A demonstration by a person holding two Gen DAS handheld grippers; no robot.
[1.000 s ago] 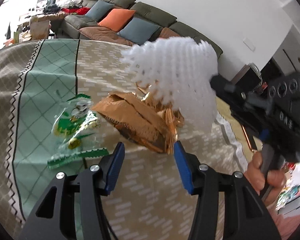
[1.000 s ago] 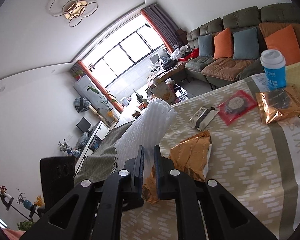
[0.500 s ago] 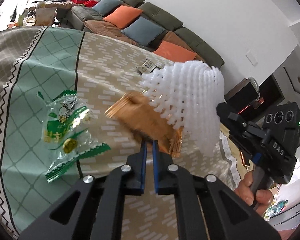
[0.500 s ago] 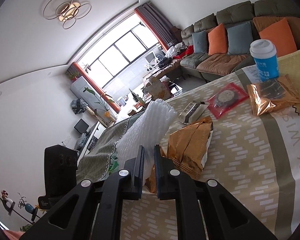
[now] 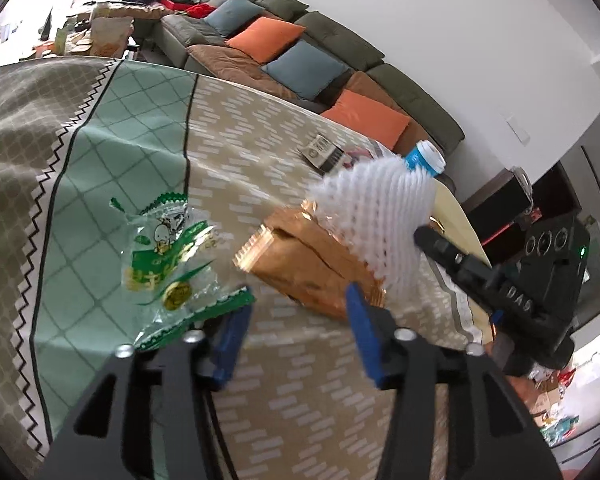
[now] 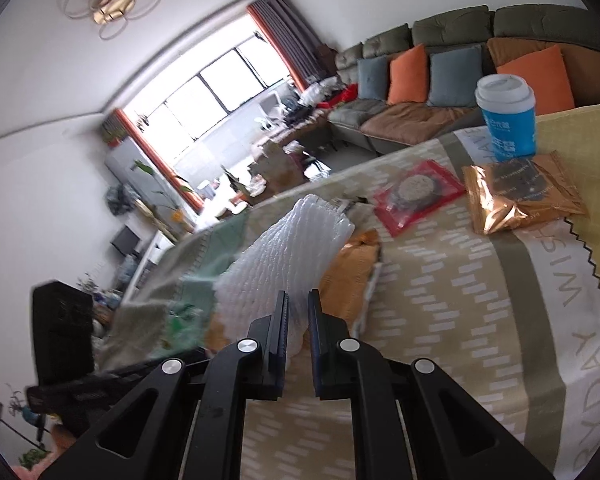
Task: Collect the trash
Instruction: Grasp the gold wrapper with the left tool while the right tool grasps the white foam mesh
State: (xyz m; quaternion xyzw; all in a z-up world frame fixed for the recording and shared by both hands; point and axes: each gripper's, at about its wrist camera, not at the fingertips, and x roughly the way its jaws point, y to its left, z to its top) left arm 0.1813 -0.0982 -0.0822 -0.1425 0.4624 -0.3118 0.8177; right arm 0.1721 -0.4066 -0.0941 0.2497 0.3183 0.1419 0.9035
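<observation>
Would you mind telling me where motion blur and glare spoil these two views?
Left wrist view: the gold wrapper and white foam net are smeared; the green wrapper glints. Right wrist view: the window is blown out and the lower left is smeared, while the blue cup stays sharp.

A white foam mesh sleeve (image 5: pixel 384 216) overlaps a crinkled gold foil wrapper (image 5: pixel 308 260). The clear plastic wrapper (image 5: pixel 168 256) carries green print. The tablecloth (image 5: pixel 112 168) shows mint diamonds, beige dashes.

5 wrappers (image 6: pixel 521 194), 1 cup (image 6: pixel 507 120)
</observation>
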